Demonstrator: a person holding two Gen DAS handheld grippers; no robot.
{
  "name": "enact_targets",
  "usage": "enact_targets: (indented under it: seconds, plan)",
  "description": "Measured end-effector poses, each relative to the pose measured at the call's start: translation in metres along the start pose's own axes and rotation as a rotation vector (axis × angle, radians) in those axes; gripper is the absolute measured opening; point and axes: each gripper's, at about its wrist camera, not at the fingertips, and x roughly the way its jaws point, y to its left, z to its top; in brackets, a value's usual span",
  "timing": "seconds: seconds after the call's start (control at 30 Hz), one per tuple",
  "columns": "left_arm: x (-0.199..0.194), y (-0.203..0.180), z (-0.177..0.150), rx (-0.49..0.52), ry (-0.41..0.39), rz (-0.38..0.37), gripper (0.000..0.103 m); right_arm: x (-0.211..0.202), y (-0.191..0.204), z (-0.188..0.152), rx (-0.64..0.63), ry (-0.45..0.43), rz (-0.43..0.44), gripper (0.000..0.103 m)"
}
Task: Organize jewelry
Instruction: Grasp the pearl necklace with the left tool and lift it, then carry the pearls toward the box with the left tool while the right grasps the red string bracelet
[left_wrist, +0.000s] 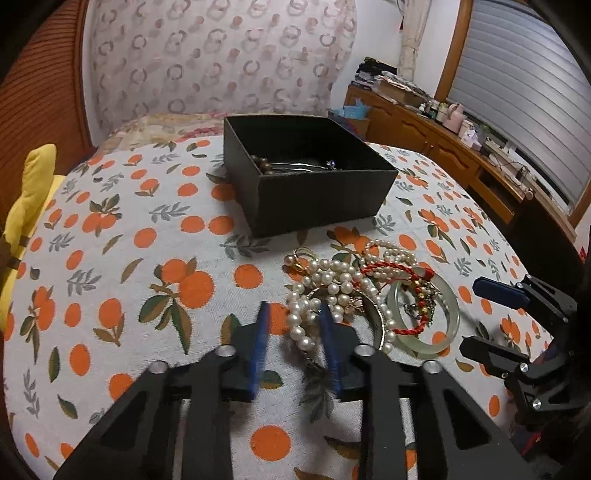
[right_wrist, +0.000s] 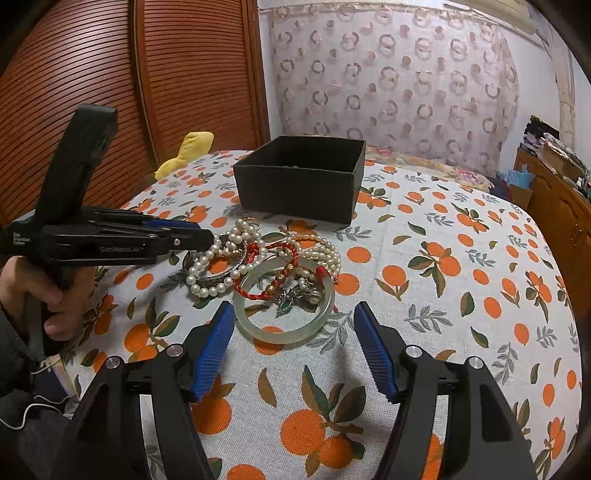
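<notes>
black box (right_wrist: 295, 192), orange-printed cloth (right_wrist: 424, 229), perhaps pale-green bangle (right_wrist: 288, 334)

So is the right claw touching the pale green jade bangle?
Apart. The right wrist view shows the right claw open, with bare tablecloth between both blue fingertips and the pale green jade bangle.

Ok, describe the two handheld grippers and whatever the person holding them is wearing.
Both the left gripper and right gripper are matte black frames with silver screws and ribbed blue finger pads. The right wrist view shows small pale lettering on the left gripper's side, too small to read. The hand holding it wears a dark sleeve, with a thin white cable below.
</notes>
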Motion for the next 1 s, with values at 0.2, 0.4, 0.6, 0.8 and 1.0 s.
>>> enact_targets:
  seconds: [0.2,0.4,0.6,0.8,1.0]
  plan:
    - [-0.024,-0.014,0.004,0.036,-0.066,-0.005,0.007,0.0,0.001,0.0,-0.001,-0.001,0.0,0.069]
    - [-0.066,-0.025,0.019,0.035,-0.178,-0.026,0.007,0.0,0.001,0.0,-0.001,-0.001,0.001,0.069]
    - [-0.097,-0.034,0.033,0.043,-0.258,-0.035,0.007,0.001,0.001,-0.001,-0.001,-0.001,0.001,0.069]
    - [-0.122,-0.035,0.042,0.044,-0.322,-0.03,0.007,0.002,0.002,-0.001,-0.005,0.003,0.003,0.069]
    - [-0.144,-0.027,0.044,0.029,-0.371,-0.018,0.007,0.002,0.001,0.0,-0.004,0.009,0.007,0.069]
